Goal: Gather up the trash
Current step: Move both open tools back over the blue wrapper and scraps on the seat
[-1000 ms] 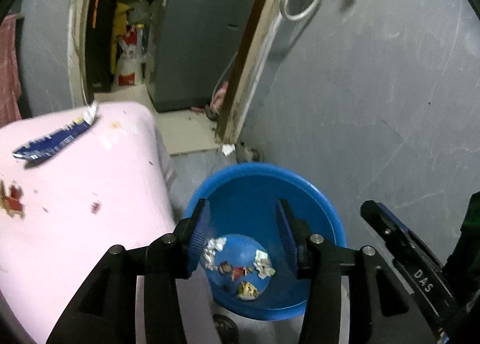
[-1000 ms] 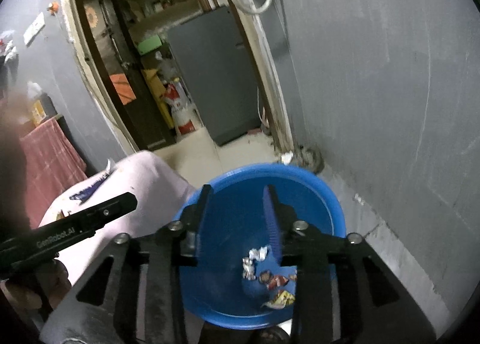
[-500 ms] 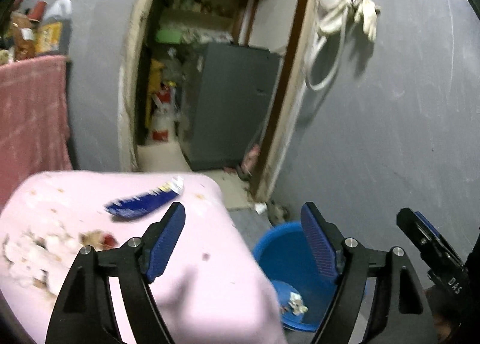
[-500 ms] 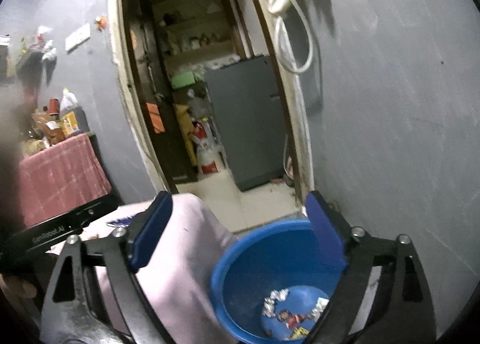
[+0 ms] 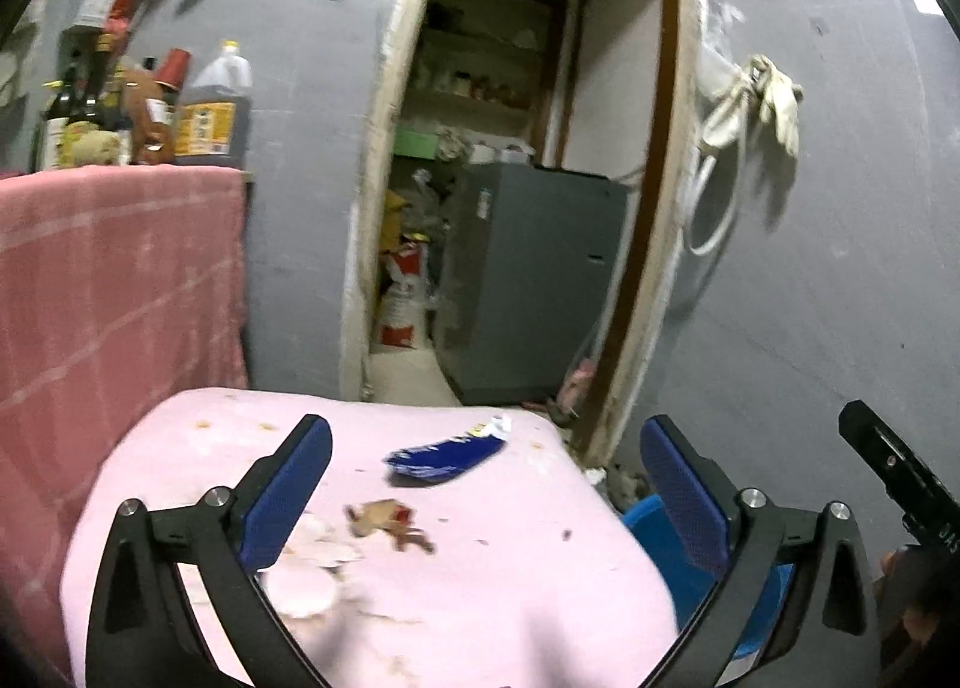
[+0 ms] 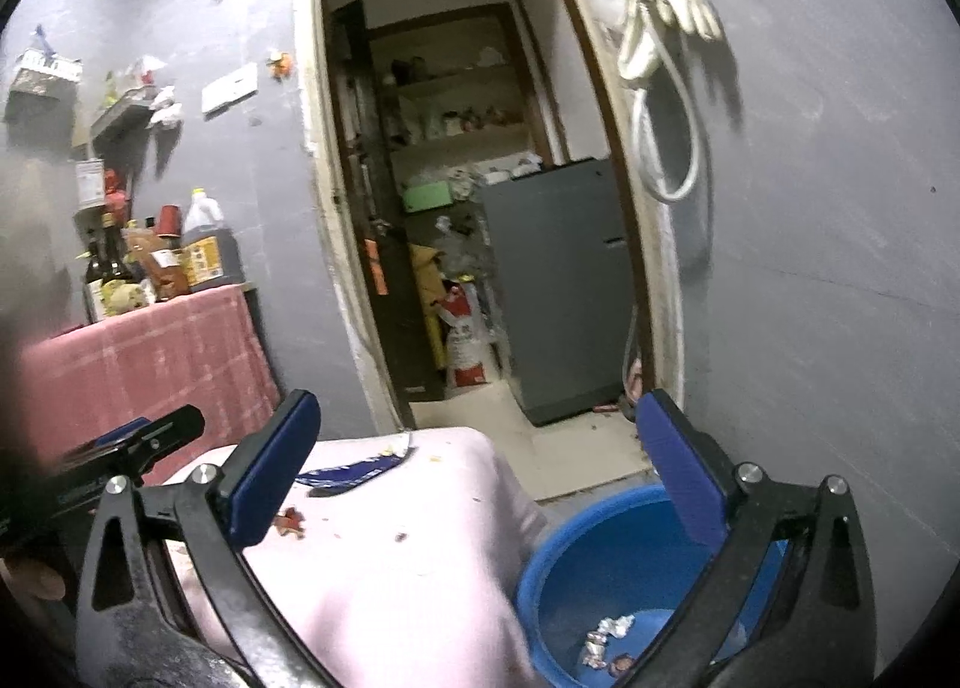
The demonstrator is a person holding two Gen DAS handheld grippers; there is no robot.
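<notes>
both grippers wide, empty: left gripper [image 5: 486, 484], right gripper [image 6: 477, 466]. blue wrapper [image 5: 445, 453] lies flat on pink cloth [image 5: 492, 580]; blue basin [image 6: 606, 556] beside it. risk: fingers pinch cloth, scatter crumbs [image 5: 390, 520].

Grey wall [image 5: 840, 268] with an open doorway [image 5: 510, 148]. Through it, a grey cabinet [image 5: 528, 274] stands beside a red-and-white sack [image 5: 405, 292], with shelves [image 6: 456, 118] above. A white glove [image 6: 684, 4] and looped hose [image 6: 666, 148] hang right of the doorway. Left, bottles [image 5: 150, 106] stand along the edge of a surface draped in pink checked cloth [image 5: 114, 280].
</notes>
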